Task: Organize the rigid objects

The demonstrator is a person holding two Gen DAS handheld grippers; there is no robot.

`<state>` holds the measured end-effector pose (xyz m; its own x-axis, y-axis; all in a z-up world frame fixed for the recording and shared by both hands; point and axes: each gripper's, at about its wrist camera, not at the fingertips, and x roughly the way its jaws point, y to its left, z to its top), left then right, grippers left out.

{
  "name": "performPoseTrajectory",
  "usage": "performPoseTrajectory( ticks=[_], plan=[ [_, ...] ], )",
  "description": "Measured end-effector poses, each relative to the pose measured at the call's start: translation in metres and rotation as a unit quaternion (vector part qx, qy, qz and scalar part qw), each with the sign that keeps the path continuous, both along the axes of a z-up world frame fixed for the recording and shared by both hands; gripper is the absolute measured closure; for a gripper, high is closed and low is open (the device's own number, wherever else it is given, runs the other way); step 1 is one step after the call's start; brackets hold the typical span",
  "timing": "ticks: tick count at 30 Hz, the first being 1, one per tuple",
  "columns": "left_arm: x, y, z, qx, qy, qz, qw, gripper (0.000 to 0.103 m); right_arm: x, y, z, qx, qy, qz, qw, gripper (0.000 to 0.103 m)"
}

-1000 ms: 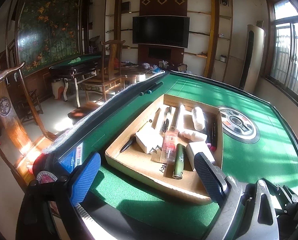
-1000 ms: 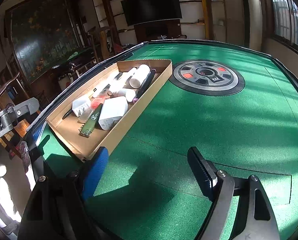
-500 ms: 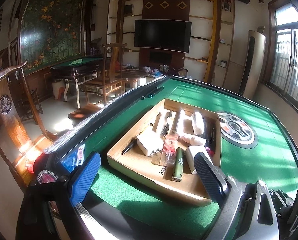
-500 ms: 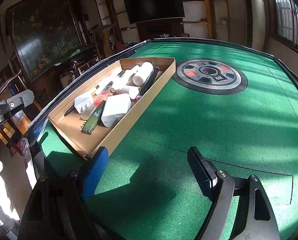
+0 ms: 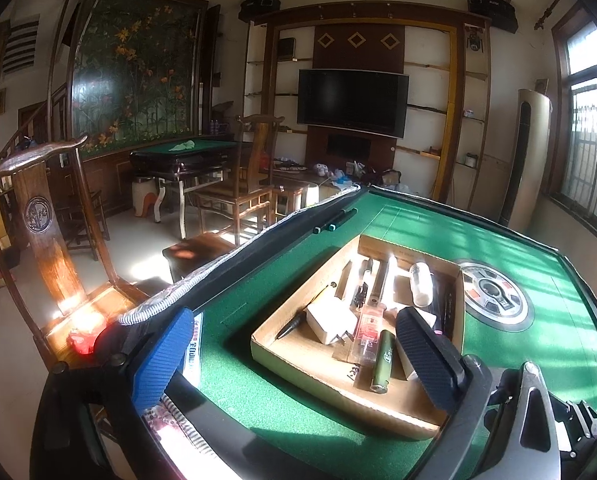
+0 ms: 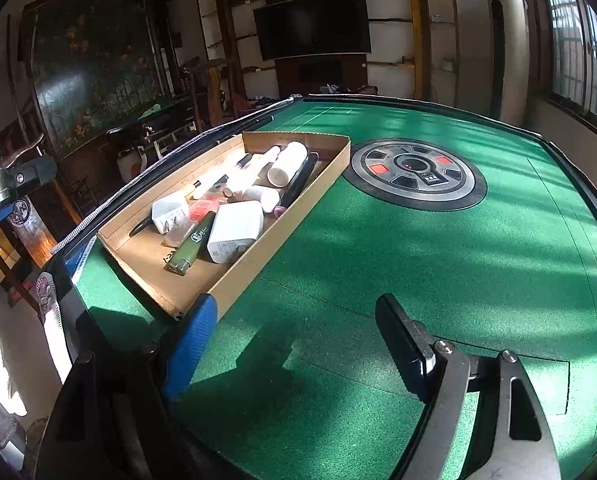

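Note:
A shallow cardboard tray (image 5: 298, 360) (image 6: 282, 236) sits on the green table, holding several small items: a green lighter (image 5: 381, 360) (image 6: 192, 244), white chargers (image 5: 330, 320) (image 6: 234, 232), a white tube (image 5: 420, 284) (image 6: 288, 162), pens and a clear red case (image 5: 368, 328). My left gripper (image 5: 294, 356) is open and empty, held near the tray's front corner. My right gripper (image 6: 294, 336) is open and empty over bare felt, its blue finger (image 6: 190, 348) by the tray's near corner.
A round control panel (image 6: 414, 172) (image 5: 494, 296) is set in the table's middle. Two dark markers (image 5: 334, 220) lie near the far left rim. Wooden chairs (image 5: 46, 240) and another table (image 5: 182, 152) stand to the left.
Both grippers have pulled back and tilted up a little; the tray and its items have not moved. Both stay open.

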<state>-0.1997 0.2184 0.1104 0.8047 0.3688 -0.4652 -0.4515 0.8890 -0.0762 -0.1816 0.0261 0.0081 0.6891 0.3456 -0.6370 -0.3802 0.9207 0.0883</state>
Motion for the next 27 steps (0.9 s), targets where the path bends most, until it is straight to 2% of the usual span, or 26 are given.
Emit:
performPoseTrajectory(
  ticks=[3,6,27],
  plan=[
    [0.004,0.001,-0.004,-0.004,0.010,-0.003,0.9999,0.001,-0.002,-0.001,0.006,-0.015,-0.017,-0.006,1.000,0.022],
    [0.008,0.001,-0.009,-0.010,0.024,-0.009,0.9996,0.001,-0.003,-0.006,0.015,-0.008,-0.028,-0.015,0.999,0.022],
    [0.019,-0.001,-0.024,-0.020,0.061,-0.021,0.9977,0.001,-0.006,0.000,0.007,-0.009,-0.018,-0.007,1.000,0.020]
  ],
)
